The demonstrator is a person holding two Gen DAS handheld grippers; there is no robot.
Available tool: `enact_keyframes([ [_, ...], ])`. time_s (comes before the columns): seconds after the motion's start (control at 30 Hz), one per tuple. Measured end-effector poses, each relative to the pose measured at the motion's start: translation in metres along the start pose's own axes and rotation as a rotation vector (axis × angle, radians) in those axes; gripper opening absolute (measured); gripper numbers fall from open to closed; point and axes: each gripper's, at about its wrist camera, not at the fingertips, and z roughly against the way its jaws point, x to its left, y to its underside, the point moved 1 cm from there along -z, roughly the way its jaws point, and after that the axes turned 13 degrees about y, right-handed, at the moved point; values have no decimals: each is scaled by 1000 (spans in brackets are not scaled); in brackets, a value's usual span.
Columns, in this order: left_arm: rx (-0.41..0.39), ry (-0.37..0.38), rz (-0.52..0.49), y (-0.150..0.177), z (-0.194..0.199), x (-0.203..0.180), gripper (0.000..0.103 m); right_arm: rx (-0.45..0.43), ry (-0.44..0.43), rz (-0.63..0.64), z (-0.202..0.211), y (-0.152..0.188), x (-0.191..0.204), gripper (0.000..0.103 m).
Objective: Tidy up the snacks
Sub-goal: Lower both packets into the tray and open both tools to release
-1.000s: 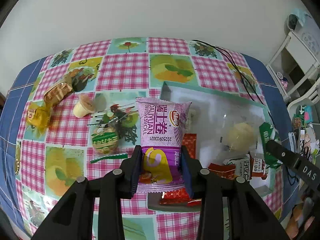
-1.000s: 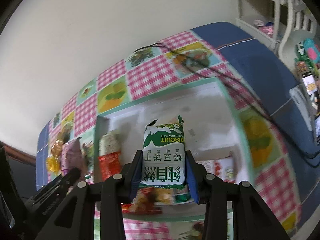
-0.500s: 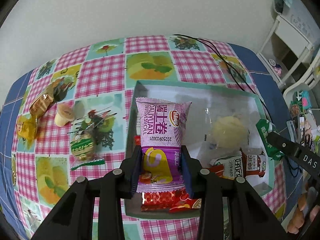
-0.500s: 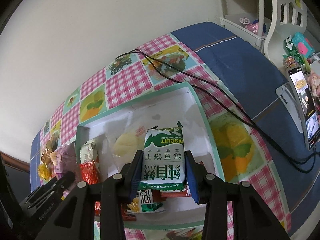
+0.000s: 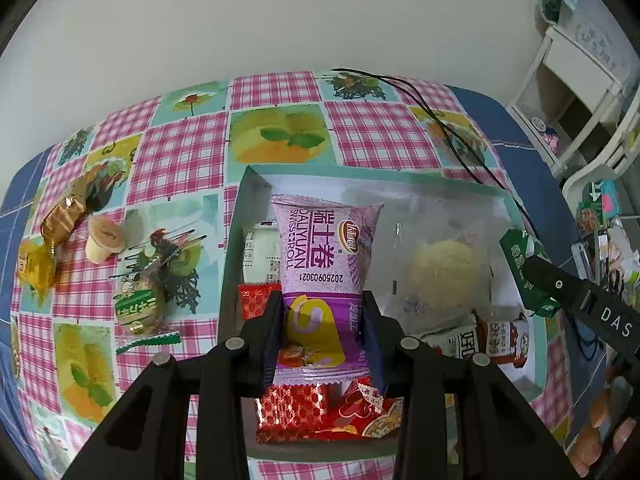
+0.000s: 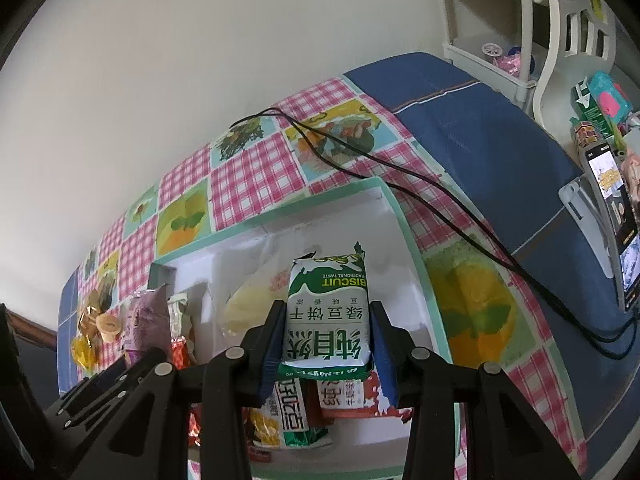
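A pink-checked fruit-print tablecloth (image 5: 184, 152) covers the table below a plain white wall (image 5: 280, 12); a white shelf (image 5: 576, 80) stands upper right. Over the teal-rimmed box (image 5: 230, 264) at centre, the left gripper (image 5: 322, 340) clamps a purple Swiss roll packet (image 5: 324, 256), and the right gripper (image 6: 326, 344) clamps a green biscuit packet (image 6: 328, 312).

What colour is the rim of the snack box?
Teal-green rim on the white box; clearest in the right wrist view.

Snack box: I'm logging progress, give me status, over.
Left gripper shut on purple Swiss roll pack; right gripper shut on green biscuit pack. Both over white box. Nothing blocking.
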Motion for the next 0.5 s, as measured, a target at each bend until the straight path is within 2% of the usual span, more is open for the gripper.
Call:
enact_keyframes([
  [0.4, -9, 25, 17, -4, -15, 1, 39, 32, 9, -16, -20, -1, 2, 44],
  [0.5, -1, 33, 22, -3, -16, 2, 47, 36, 2, -11, -19, -1, 4, 44],
])
